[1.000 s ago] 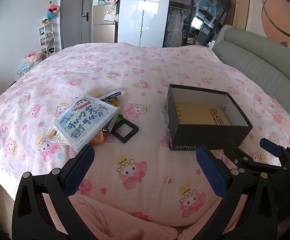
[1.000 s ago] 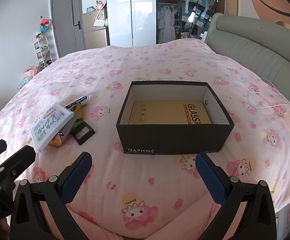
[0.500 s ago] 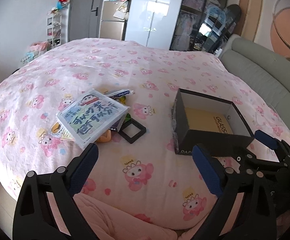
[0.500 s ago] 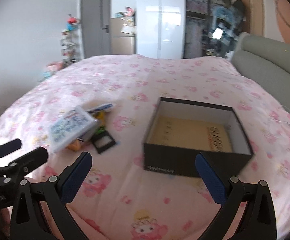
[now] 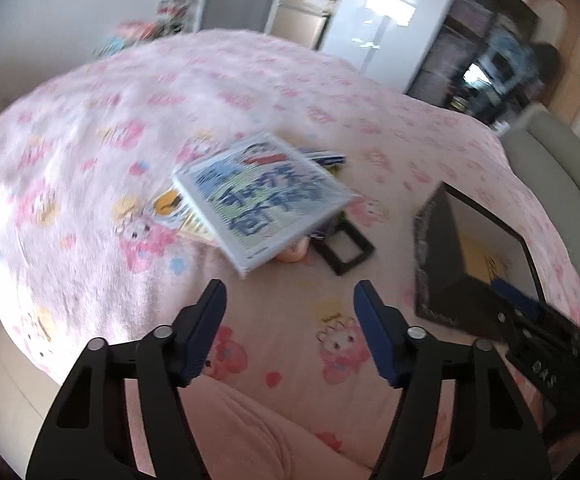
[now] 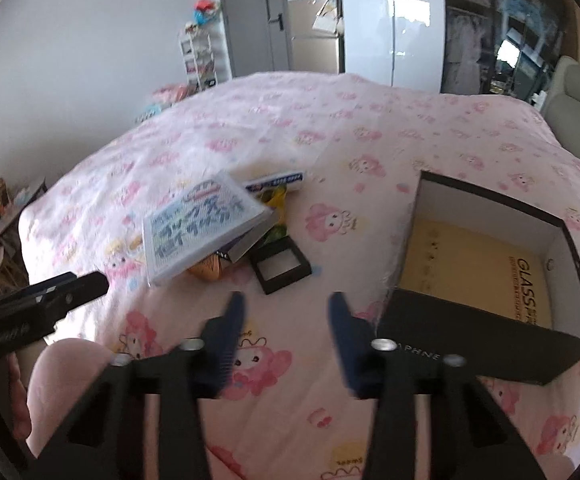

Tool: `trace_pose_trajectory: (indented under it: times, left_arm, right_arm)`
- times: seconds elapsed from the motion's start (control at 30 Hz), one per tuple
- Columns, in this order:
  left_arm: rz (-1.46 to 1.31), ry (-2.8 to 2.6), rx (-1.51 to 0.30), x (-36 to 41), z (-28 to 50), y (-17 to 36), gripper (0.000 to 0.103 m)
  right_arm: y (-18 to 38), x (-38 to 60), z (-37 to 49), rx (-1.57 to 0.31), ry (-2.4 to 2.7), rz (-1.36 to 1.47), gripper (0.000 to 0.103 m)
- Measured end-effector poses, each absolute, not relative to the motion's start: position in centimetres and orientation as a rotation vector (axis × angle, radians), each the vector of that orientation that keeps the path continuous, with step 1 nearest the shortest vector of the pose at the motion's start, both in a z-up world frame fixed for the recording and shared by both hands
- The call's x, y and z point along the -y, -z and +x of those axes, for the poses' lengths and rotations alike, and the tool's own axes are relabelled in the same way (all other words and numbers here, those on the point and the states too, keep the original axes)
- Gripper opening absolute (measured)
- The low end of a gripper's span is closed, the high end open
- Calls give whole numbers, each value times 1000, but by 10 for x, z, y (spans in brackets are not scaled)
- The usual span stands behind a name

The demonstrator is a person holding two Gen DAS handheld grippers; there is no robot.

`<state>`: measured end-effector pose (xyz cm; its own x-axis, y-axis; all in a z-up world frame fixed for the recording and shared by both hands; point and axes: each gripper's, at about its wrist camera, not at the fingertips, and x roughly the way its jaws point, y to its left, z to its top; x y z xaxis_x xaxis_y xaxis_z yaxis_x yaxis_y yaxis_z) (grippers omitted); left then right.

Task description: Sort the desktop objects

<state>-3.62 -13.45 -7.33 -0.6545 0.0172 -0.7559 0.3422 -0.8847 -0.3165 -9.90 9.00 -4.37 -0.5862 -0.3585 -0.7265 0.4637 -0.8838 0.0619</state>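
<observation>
Left wrist view, blurred, puts the white printed case [image 5: 263,200] straight ahead of my left gripper [image 5: 290,300], beyond the fingertips and untouched; my jaws there have just been closing, stand partly apart, and hold nothing. That case tops a small pile on the pink bed [image 5: 89,140], tilted over a yellow card [image 5: 169,204] on its left, with an orange item [image 5: 294,254] and a small black frame [image 5: 346,250] just right of it. Further right stands the black shoebox [image 5: 438,272], open, my right gripper [image 5: 518,304] in front of it.

Right wrist view is sharper: it shows the toothpaste tube [image 6: 275,181] behind the case [image 6: 201,226] and the yellow sheet [image 6: 478,276] lying in the shoebox [image 6: 470,360]. My right gripper [image 6: 285,308] has also just been closing, jaws narrowly apart and empty, aimed down at bare bedsheet between frame [image 6: 281,266] and shoebox. My left gripper [image 6: 65,284] reaches in left of the case.
</observation>
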Motion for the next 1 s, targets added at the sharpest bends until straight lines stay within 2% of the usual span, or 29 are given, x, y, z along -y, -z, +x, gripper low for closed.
trace_pose_trajectory:
  times: [0.13,0.3,0.43,0.53,0.67,0.77,0.9,1.0]
  left_arm:
    - [1256,2420,-844,169,-68,107,64]
    - [1284,2321,-904,195,-103,133,64]
    - [1302,2309,-977,205,-110,155,64]
    - [1306,2348,-1067,206,-111,160,64]
    - [1330,2373,-1079,202,-117,164,64]
    - [1366,2349,-1135,203,-123,174,65]
    - [1362,2354,-1149,200,-125,176,73]
    - [1377,2373,-1159,195,-129,176,73]
  right_arm:
    - [57,-69,-125,-219,2413,1146,28]
    - [70,-37,-167,-218,2425,1198,28]
    - [82,-7,-199,-316,2445,1203,28]
    - [91,9,-221,-328,2413,1211,29]
    - [97,22,-243,-336,2406,1208,30]
    - [102,31,-257,-326,2379,1212,41]
    - [111,41,-266,-319,2315,1237,42]
    - [115,45,-266,-271,2250,1253,42]
